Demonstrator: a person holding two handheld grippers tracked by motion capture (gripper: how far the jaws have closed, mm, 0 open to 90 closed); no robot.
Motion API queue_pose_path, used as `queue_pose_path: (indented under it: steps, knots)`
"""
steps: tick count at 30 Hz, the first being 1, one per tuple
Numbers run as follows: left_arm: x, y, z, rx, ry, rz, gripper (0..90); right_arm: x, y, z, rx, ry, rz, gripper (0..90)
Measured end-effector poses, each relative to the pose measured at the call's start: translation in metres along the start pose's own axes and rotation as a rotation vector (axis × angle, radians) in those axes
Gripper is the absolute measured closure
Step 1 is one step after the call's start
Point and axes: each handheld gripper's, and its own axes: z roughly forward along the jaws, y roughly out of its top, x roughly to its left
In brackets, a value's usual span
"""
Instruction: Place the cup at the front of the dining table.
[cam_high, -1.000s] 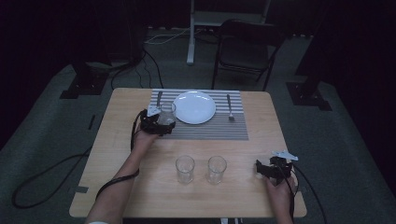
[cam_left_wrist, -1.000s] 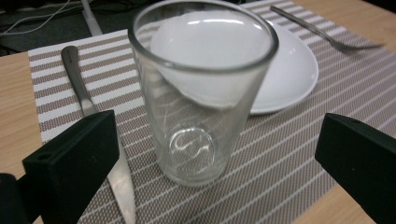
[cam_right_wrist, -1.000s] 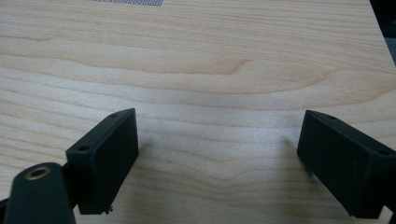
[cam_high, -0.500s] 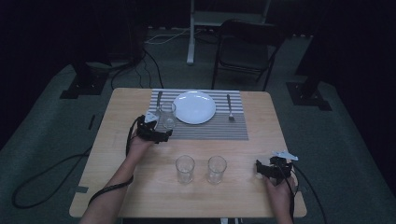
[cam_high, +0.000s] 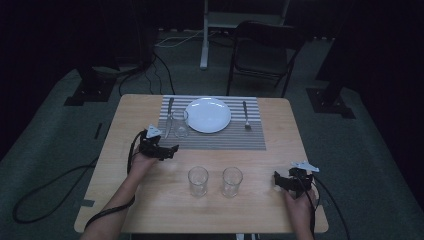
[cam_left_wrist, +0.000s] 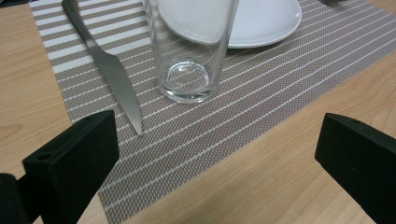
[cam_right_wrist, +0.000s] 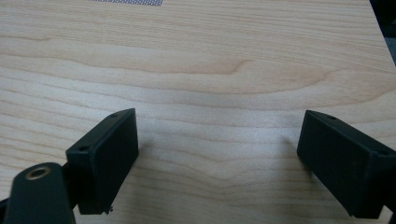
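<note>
**High view: a glass standing on the placemat, both grippers spread and empty**

High view is showing the left gripper (cam_high: 169, 150) hovering at the near left corner of the striped placemat (cam_high: 235, 137), its jaws gaping wide with nothing between them. The glass (cam_high: 179, 123) is standing upright on the mat, just beyond those jaws, between the knife (cam_high: 168, 116) and the white plate (cam_high: 208, 114). In the left gripper view the glass (cam_left_wrist: 189, 51) is sitting clear of both jaws, beside the knife (cam_left_wrist: 108, 65). The right gripper (cam_high: 278, 180) is resting over bare table (cam_high: 260, 210) near the right edge, jaws likewise spread apart. Two more glasses (cam_high: 198, 180) are standing side by side between the hands.
</note>
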Motion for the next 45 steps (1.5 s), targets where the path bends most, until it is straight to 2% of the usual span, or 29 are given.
queue_pose_path:
  steps: [7,16,27,31,33,37,42,45]
  knots:
    - [0.002,-0.013,-0.016,0.005,0.017,-0.027,0.2,0.000,0.000,0.000,0.000,0.000,0.000,12.3]
    - [0.003,-0.027,-0.030,0.013,0.031,-0.041,0.2,0.000,0.000,0.000,0.000,0.000,0.000,12.2]
    - [0.009,-0.059,-0.050,0.033,0.056,-0.079,0.2,0.000,0.000,0.000,0.000,0.000,0.000,12.3]
    - [0.012,-0.071,-0.059,0.020,0.060,-0.106,0.2,0.000,0.000,0.000,0.000,0.000,0.000,12.2]
    - [0.014,-0.076,-0.063,0.023,0.077,-0.115,0.2,0.000,0.000,0.000,0.000,0.000,0.000,12.3]
    - [0.017,-0.084,-0.070,0.022,0.082,-0.157,0.2,0.000,0.000,0.000,0.000,0.000,0.000,12.3]
    - [0.020,-0.090,-0.082,0.016,0.116,-0.150,0.2,0.000,0.000,0.000,0.000,0.000,0.002,12.2]
    - [0.022,-0.094,-0.091,0.017,0.123,-0.160,0.2,0.000,0.000,0.000,0.000,0.000,0.002,12.2]
